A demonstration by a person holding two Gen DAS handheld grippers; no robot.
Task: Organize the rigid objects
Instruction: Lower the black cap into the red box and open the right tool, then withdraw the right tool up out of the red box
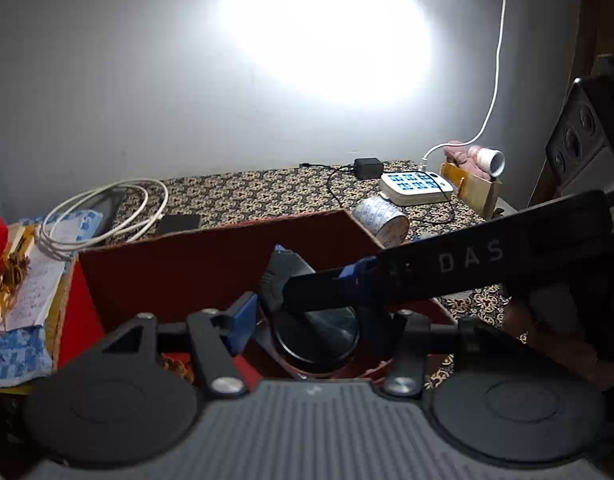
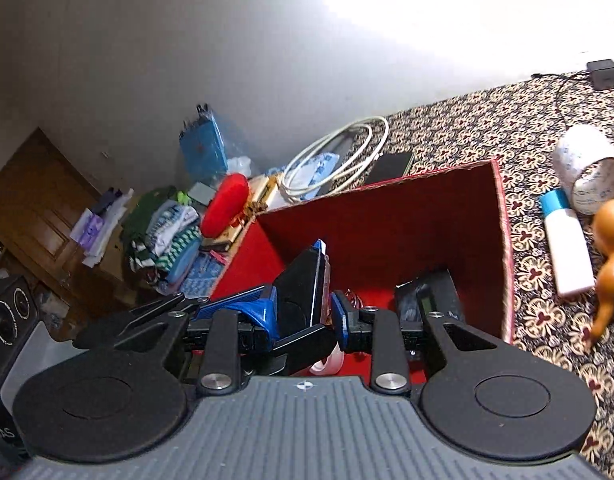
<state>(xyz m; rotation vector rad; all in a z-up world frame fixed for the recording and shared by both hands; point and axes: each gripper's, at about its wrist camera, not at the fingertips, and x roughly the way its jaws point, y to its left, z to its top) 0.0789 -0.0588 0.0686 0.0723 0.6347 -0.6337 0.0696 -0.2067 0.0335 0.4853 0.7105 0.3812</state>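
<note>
Both tools over red box (image 2: pixel 387 216), rt tool (image 2: pixel 303 312) gripping black obj (image 2: pixel 303 280) — maybe brush

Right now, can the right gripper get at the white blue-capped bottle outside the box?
Probably not yet: the right gripper is shut on a black case over the red box. The bottle lies unobstructed past the box's wall, reachable once the fingers are free.

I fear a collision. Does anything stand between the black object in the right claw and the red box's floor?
Yes. The left claw sits beside the black flat object held by the right claw, and a clear tape roll lies in the red box below.
</note>
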